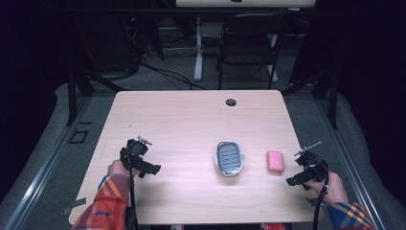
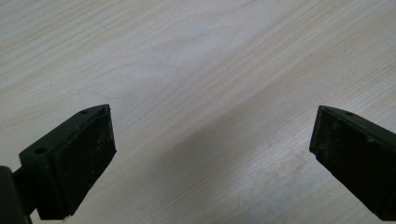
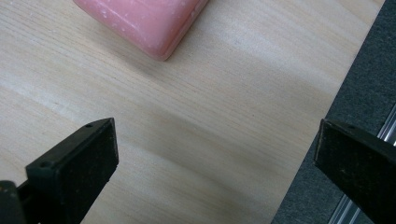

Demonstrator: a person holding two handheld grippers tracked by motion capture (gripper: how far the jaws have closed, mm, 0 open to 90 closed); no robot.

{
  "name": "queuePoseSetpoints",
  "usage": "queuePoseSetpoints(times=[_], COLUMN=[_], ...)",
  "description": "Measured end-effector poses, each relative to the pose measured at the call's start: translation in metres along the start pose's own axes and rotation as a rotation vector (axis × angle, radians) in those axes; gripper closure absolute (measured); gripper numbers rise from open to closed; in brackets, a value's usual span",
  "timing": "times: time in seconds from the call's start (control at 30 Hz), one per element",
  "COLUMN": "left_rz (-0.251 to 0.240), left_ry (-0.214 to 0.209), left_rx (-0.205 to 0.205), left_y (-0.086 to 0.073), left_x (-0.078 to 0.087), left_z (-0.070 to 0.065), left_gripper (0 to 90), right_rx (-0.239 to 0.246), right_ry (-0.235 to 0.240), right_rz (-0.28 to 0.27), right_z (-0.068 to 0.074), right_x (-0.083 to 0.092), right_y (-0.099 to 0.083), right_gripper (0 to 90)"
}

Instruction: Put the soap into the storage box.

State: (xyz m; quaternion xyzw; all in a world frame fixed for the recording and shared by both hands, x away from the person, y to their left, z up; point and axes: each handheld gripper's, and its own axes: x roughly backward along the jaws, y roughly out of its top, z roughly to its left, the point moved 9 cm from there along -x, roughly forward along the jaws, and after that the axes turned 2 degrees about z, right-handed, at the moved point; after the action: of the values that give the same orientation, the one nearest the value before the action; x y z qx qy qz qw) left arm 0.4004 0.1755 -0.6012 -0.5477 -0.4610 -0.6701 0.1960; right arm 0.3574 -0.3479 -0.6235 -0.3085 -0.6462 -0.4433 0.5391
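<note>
A pink bar of soap (image 1: 275, 161) lies on the wooden table (image 1: 191, 120) at the right, beside a grey soap dish (image 1: 229, 157) with a slotted insert near the middle. My right gripper (image 1: 293, 181) hovers just right of and nearer than the soap, jaws wide apart with nothing between them. In the right gripper view the soap (image 3: 144, 21) sits ahead at the top, beyond the open gripper (image 3: 215, 140). At the table's left my left gripper (image 1: 154, 169) is open over bare wood, and its own view shows the gripper (image 2: 212, 130) above plain tabletop.
The table's right edge (image 3: 317, 126) runs close beside my right gripper, with grey floor beyond. A cable hole (image 1: 231, 102) sits near the far edge. A black folding chair (image 1: 249, 43) and a white desk leg stand behind the table.
</note>
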Motion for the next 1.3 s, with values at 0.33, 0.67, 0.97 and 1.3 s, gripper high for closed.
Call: queuePoseSetpoints(times=[0.33,0.67,0.97,1.3], left_rz=[-0.003,-0.003,-0.003,0.005], left_ry=[0.0,0.001,0.001,0.006], left_rx=[-0.003,-0.004,-0.006,-0.009], left_y=[0.001,0.001,0.001,0.0], left_x=[0.0,0.0,0.001,0.0], left_z=[-0.001,-0.001,-0.001,-0.001], left_gripper=[0.1,0.1,0.1,0.3], right_rx=[-0.004,-0.011,-0.027,-0.068], right_ry=[0.012,0.066,0.092,0.128], right_rz=[-0.012,-0.038,-0.028,-0.045], right_z=[0.003,0.011,0.018,0.015], right_x=[0.001,0.002,0.006,0.004], right_y=[0.002,0.009,0.016,0.031], right_gripper=[0.0,0.0,0.0,0.0])
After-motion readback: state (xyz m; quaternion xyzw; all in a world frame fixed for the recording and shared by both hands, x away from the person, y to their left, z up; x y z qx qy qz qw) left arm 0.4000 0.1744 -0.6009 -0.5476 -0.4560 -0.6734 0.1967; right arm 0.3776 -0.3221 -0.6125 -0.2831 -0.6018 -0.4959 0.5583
